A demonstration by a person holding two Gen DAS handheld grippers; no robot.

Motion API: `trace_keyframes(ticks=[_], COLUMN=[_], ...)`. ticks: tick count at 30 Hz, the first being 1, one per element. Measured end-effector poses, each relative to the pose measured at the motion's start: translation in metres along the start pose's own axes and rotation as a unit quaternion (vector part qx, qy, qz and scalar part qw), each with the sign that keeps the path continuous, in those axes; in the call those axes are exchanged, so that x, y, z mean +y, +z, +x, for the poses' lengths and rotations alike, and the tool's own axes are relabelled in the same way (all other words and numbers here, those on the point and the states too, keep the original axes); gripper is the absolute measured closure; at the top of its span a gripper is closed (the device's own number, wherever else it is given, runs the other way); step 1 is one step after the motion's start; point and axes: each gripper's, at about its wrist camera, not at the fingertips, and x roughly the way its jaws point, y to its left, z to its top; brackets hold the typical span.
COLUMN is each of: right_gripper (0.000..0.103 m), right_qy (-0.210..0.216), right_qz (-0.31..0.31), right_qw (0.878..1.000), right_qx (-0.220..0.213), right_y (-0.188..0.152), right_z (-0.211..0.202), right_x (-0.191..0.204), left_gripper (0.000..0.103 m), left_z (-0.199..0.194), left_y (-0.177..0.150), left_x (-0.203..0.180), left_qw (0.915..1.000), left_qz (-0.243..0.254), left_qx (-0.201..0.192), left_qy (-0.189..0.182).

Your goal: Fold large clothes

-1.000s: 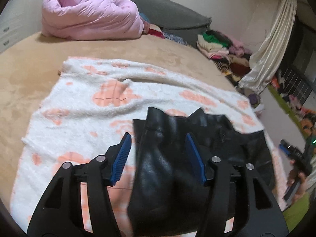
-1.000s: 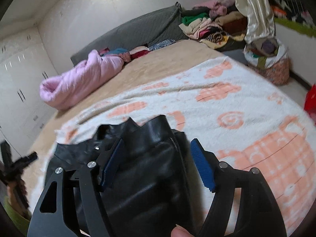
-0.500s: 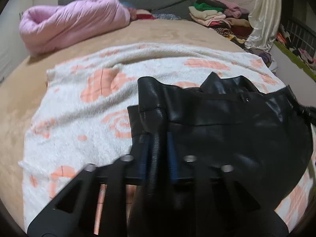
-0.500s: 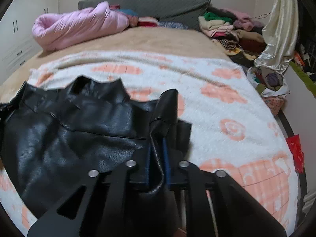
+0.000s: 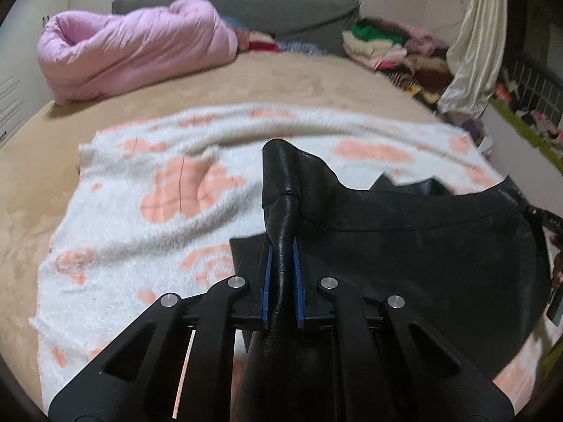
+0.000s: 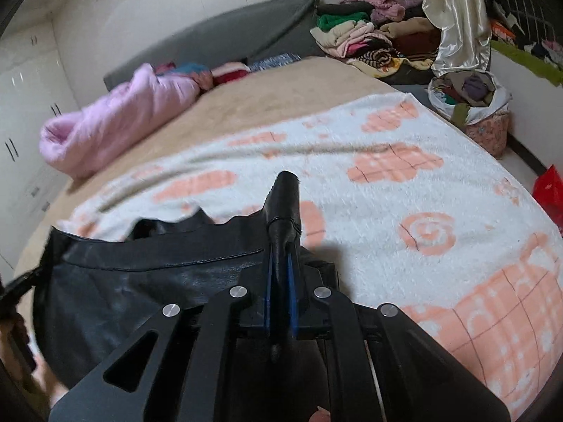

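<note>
A black leather garment (image 5: pixel 422 246) lies on a white blanket with orange patches (image 5: pixel 147 218) on the bed. My left gripper (image 5: pixel 280 246) is shut on the garment's left edge, and the pinched fold sticks up past the blue pads. In the right wrist view the same garment (image 6: pixel 147 281) spreads to the left. My right gripper (image 6: pixel 281 249) is shut on its right edge, with a fold standing up between the pads. The garment stretches between the two grippers, held a little above the blanket (image 6: pixel 404 211).
A rolled pink quilt (image 5: pixel 133 49) lies at the head of the tan bed (image 5: pixel 281 81), by a grey headboard (image 5: pixel 267 3). Piles of folded clothes (image 6: pixel 373 38) and a cream curtain (image 6: pixel 454 17) stand at the right. A bag of clothes (image 6: pixel 471 105) sits on the floor.
Both grippers were open over the garment a second ago. They have closed on its two edges and lifted them, pulling the garment taut between them.
</note>
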Motion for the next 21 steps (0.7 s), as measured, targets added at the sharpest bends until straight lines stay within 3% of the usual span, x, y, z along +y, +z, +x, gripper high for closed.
trace_keyframes(ticks=[7,16,21], right_gripper=[0.087,0.083,0.071], right_qy=[-0.04,-0.016,-0.015], right_qz=[0.004,0.035,0.049], right_qw=[0.998,0.998,0.998], right_qx=[0.038,0.041,0.037], right_y=[-0.018,-0.02,-0.018], right_z=[0.03,0.027,0.019], right_x=[-0.007,-0.021,-0.024], left_gripper=[0.083,0.077,0.074], left_z=[0.026,0.022,0.016], left_y=[-0.013,-0.013,-0.012], left_x=[0.006,0.008,0.006], left_qw=[0.9995,0.9994,0.9994], left_qz=[-0.004,-0.01,-0.011], left_qx=[0.027,0.025,0.017], left_qy=[0.013,0.021,0.029])
